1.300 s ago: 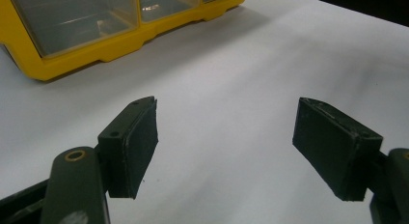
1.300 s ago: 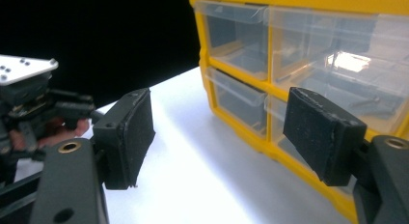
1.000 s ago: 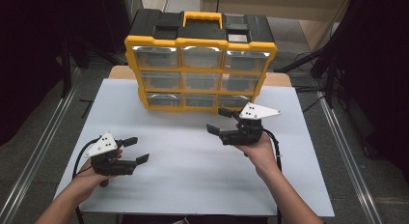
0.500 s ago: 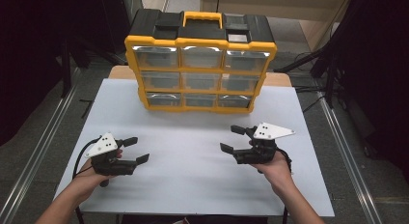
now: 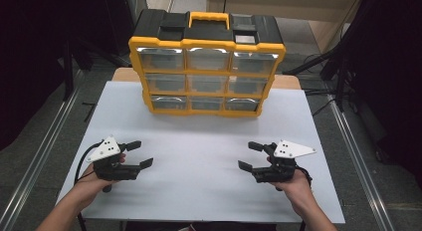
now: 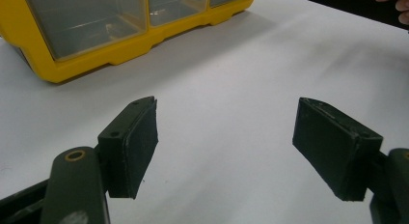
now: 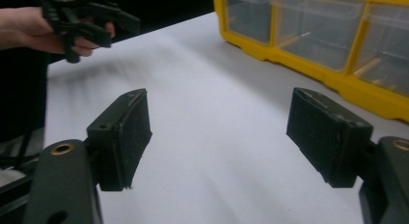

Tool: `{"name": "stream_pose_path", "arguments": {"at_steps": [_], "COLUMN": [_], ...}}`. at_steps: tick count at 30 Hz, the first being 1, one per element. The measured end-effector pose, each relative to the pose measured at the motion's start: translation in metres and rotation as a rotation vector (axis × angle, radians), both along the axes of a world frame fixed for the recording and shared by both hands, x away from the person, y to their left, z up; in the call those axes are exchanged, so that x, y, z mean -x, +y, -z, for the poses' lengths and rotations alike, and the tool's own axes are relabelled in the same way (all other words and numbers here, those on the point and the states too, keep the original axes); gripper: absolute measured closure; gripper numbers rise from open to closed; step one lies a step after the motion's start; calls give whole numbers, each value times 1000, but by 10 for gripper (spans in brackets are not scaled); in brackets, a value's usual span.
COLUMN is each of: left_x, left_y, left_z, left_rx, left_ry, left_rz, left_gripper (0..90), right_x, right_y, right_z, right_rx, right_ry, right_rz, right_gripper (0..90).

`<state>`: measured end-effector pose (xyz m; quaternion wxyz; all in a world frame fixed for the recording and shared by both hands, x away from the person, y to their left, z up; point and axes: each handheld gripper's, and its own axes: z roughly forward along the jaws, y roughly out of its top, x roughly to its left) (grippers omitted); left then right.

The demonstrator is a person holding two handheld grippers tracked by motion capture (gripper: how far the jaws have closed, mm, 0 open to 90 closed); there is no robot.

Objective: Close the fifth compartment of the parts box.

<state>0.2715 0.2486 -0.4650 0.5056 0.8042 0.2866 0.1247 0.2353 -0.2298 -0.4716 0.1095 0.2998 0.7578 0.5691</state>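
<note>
A yellow and black drawer organizer (image 5: pixel 206 66) stands upright at the back of the white table (image 5: pixel 199 196), its clear drawers facing me. My left gripper (image 5: pixel 141 153) rests low at the front left, open and pointing right, with nothing between its pads (image 6: pixel 224 147). At the front right, my right gripper (image 5: pixel 249 155) points left, open and empty (image 7: pixel 217 137); its jaws have just been opening slightly. Both grippers sit well in front of the organizer (image 6: pixel 87 64), apart from it. The right gripper view shows the left hand and its gripper (image 7: pixel 87 16) across the table.
Bare white tabletop lies between the two grippers and the organizer (image 7: pixel 308 55). Metal floor rails (image 5: pixel 45 151) run along both sides of the table. Dark curtains and cables (image 5: pixel 343 66) surround it. Small items lie in some lower drawers.
My right hand has moved back from near the organizer toward the front right of the table and lower. The left hand and gripper have stayed where they were.
</note>
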Motion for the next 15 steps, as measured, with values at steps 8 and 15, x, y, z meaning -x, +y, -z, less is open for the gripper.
{"name": "stream_pose_path", "arguments": {"at_steps": [8, 15], "left_x": [0, -1], "left_y": [0, 2], "left_z": [0, 0], "left_rx": [-3, -4], "left_ry": [3, -3], "left_rz": [-5, -13], "left_gripper": [241, 241], "right_x": [9, 14], "right_y": [-11, -17], "right_z": [4, 6], "right_rx": [7, 11], "right_ry": [-12, -14], "right_rz": [20, 21], "right_gripper": [229, 221]}}
